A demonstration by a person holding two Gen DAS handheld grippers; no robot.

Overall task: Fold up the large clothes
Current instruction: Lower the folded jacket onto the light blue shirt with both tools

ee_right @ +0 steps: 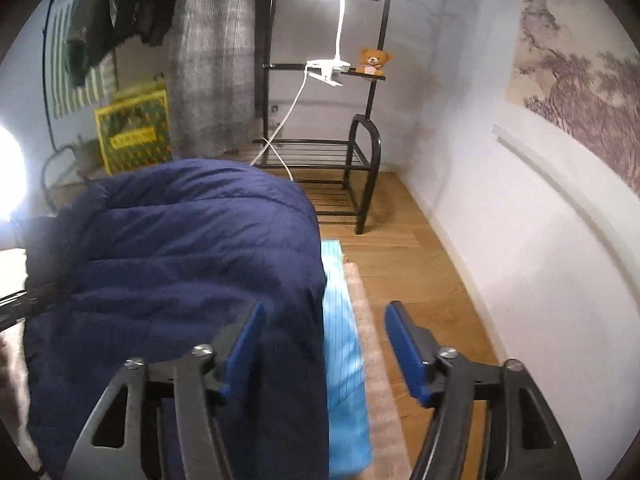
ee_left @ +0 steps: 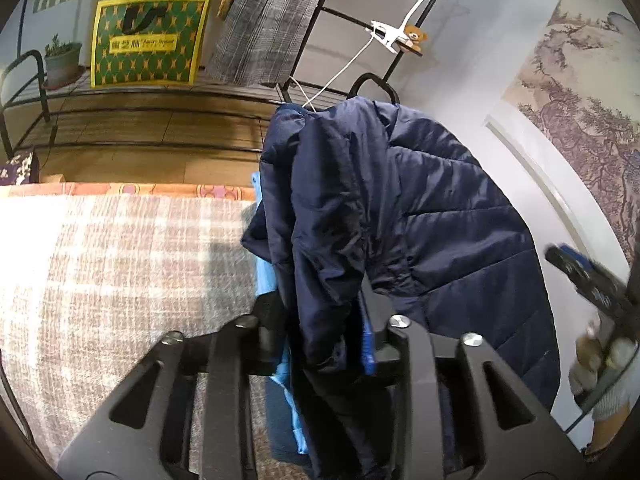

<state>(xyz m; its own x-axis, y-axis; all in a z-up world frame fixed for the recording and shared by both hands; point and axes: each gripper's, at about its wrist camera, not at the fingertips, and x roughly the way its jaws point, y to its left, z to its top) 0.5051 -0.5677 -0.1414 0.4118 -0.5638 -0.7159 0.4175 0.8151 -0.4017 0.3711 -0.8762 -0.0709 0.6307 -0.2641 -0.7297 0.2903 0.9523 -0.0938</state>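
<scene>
Your left gripper (ee_left: 324,344) holds a fold of the navy quilted puffer jacket (ee_left: 400,216); your right gripper (ee_right: 324,344) gapes wide, gripping nothing. The jacket could slump off the plaid blanket's (ee_left: 120,264) edge, unfolding.

Under my claws lies a bed spread with a plaid blanket (ee_left: 120,264) in faded pink and cream, its patterned orange edge (ee_left: 132,190) running along the far side. On the blanket lies a light blue cloth (ee_right: 344,344), perhaps a sheet or another garment, I cannot say which. The navy quilted jacket (ee_right: 180,264) lies over that cloth, covering most of it, and only the cloth's right strip shows. Past the bed runs a wooden floor (ee_right: 404,256), and a black metal rack (ee_right: 360,160) stands on it.
</scene>
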